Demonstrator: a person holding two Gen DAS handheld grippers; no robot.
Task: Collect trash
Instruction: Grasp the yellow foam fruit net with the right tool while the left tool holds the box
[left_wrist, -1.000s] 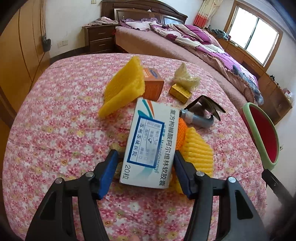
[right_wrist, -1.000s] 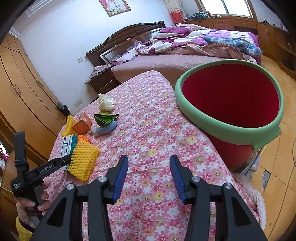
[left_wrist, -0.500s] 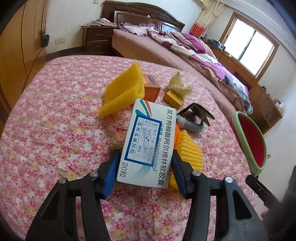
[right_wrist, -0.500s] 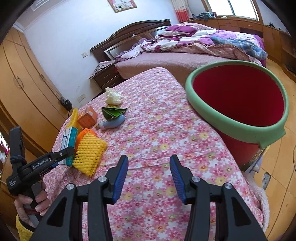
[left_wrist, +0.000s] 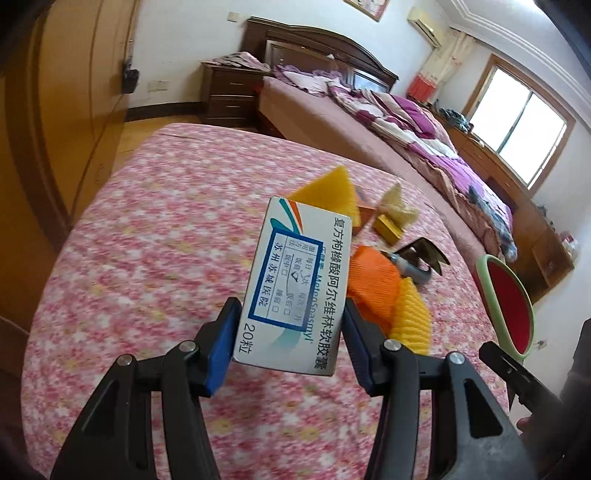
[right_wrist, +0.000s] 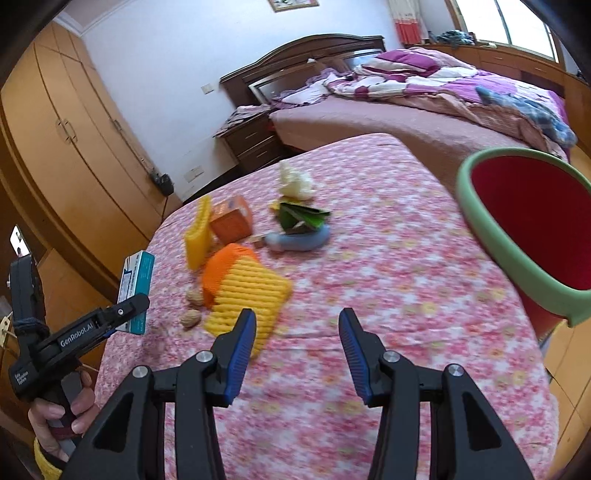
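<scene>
Left gripper (left_wrist: 290, 339): blue pads clamp the long sides of a white medicine box (left_wrist: 295, 284), held clear above the flowered bedspread (left_wrist: 147, 240). Its jaws have just been closing onto the box. In the right wrist view the box (right_wrist: 136, 291) hangs over the bedspread's left edge, with a hand (right_wrist: 62, 413) on the gripper's handle.

Right gripper (right_wrist: 297, 354): fingers about half spread, nothing between them, hovering over the near part of the bedspread.

Remaining trash sits in a cluster toward the far left part of the bedspread: yellow foam net (right_wrist: 247, 299) overlapping an orange foam net (right_wrist: 221, 269), two walnuts (right_wrist: 192, 306) just beside them, an upright yellow foam sheet (right_wrist: 197, 236), orange carton (right_wrist: 231, 221), grey tube (right_wrist: 299, 240) under green wrapper (right_wrist: 301, 218), crumpled paper (right_wrist: 295, 181).

Red bin with green rim (right_wrist: 480, 225) stands off the bedspread's right edge.
</scene>
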